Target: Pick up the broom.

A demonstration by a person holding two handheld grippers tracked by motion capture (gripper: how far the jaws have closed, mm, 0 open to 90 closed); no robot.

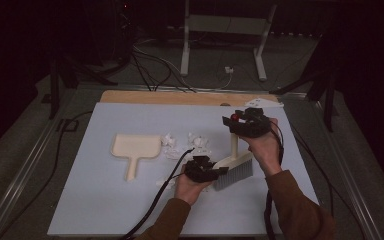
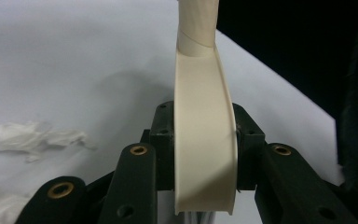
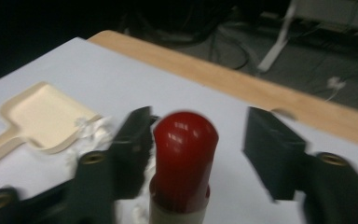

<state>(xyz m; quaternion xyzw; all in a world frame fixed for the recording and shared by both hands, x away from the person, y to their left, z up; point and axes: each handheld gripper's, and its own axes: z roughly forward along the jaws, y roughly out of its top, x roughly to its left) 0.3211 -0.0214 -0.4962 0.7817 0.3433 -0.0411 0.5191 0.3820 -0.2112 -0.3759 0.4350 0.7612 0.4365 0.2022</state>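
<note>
Brush: we had the cream plastic hand brush with grey bristles and a red-capped handle (image 1: 234, 164) standing with its bristles down on the pale blue-white table sheet (image 1: 105, 200), handle rising upright, right of the paper scraps.
Left gripper: our left gripper (image 1: 203, 169) was clamped on the brush's cream curved head (image 2: 204, 140), jaws pressed against both of its sides; we judged this kept the brush steady and upright while the other hand came to the handle.
Right gripper: our right gripper (image 1: 246, 121) sat at the handle's red rounded tip (image 3: 184, 149), jaws wide, one beside the tip and the other well apart from it, so it held nothing; it looked placed to close on the handle or to have just let go, and we could not tell which.
Scraps: the torn white paper scraps (image 1: 187, 144) lay between dustpan and brush, presumably what was to be swept.
Dustpan: the flat cream plastic dustpan with a short handle (image 1: 135, 149) lay left of the scraps, its open side towards them, likely so they could be swept straight in.
</note>
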